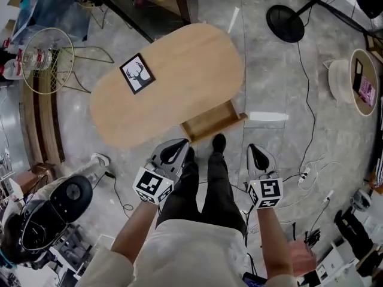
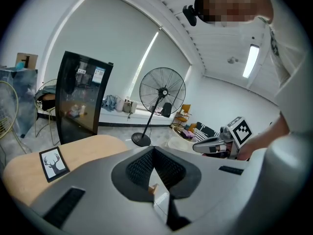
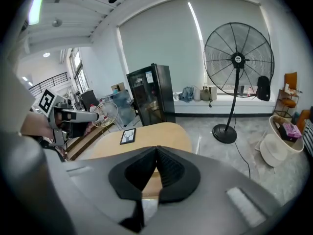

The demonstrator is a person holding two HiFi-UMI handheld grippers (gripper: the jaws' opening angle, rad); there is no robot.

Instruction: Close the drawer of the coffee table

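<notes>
Marble floor (image 1: 281, 88), drawer (image 1: 210, 122) open, left gripper (image 1: 178, 146), right gripper (image 1: 257, 152), fingers (image 3: 172, 173) together

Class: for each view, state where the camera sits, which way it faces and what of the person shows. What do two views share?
Head view: on the head, looking down at the coffee table and open drawer; arms, legs, left gripper, right gripper show.
Left gripper view: on the left gripper, facing across the table; its shut jaws, the right gripper.
Right gripper view: on the right gripper, facing the table; its shut jaws, the left gripper.
Shared: both gripper views show the fan.
</notes>
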